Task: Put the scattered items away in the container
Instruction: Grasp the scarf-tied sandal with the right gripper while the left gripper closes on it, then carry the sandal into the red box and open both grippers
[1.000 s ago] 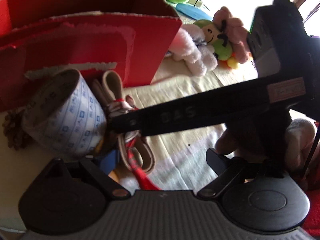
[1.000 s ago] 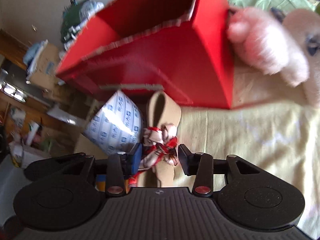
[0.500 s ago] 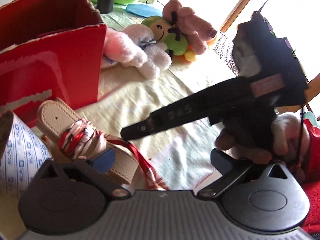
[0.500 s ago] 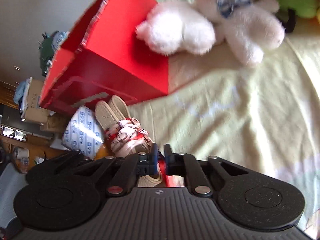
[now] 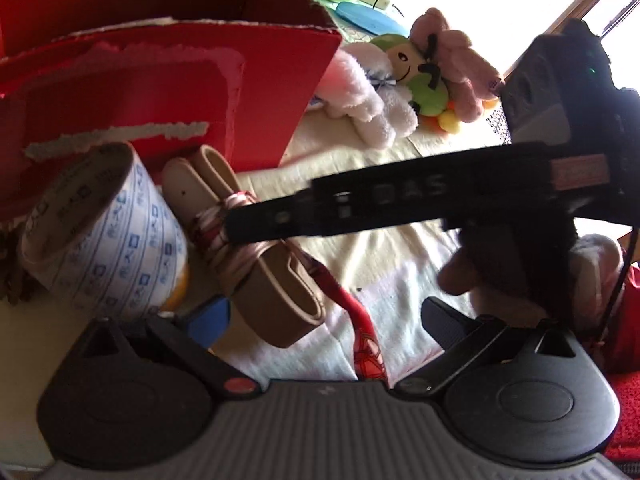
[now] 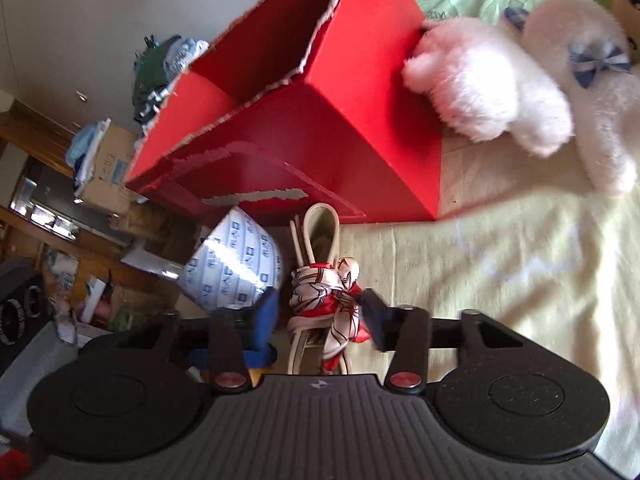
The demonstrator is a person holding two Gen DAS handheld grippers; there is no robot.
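The sandals [image 6: 320, 240], tied with a scarf [image 6: 328, 296], lie in front of the red box [image 6: 320, 132], long axis pointing at it. My right gripper [image 6: 318, 312] is nearer: it straddles the knot, jaws just reopened, gripping nothing. My left gripper [image 5: 324, 320] gapes empty.

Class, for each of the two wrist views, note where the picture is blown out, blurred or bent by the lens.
Left wrist view: the window at top right is blown out white; the right gripper's black finger crossing the frame is motion-smeared. Right wrist view: the white plush toy glares soft; the red box edges bow from fisheye; the corners darken.
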